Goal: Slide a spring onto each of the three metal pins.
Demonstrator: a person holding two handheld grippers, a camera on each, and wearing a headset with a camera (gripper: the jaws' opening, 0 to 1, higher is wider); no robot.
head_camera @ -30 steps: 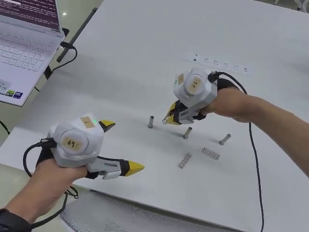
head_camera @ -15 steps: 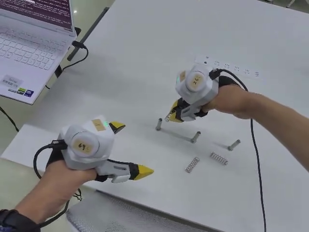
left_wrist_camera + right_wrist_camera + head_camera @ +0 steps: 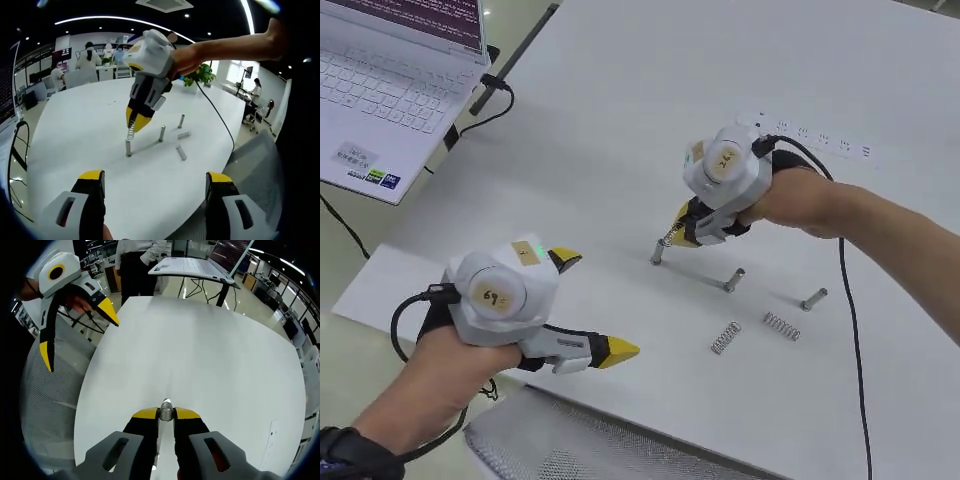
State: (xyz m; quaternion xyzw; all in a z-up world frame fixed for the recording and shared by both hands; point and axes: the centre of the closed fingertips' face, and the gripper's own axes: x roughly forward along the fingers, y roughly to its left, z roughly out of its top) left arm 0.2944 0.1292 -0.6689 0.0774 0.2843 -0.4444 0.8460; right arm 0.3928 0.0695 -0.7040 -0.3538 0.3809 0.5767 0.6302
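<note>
The right gripper (image 3: 678,234) pinches 1 spring (image 3: 131,131) that hangs nearly straight down from its tips, and the nearest pin (image 3: 128,148) of the 3 stands right under the spring's low end, while the left gripper (image 3: 597,304) is spread wide, holding nothing, well apart.

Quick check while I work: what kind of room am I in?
Likely an open-plan office or lab: a big white table, a laptop at its edge, and other people working in the background.

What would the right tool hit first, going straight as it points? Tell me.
Most likely the metal pin below: the spring in the right tool hangs just above its top, roughly in line, though depth is unclear.
</note>
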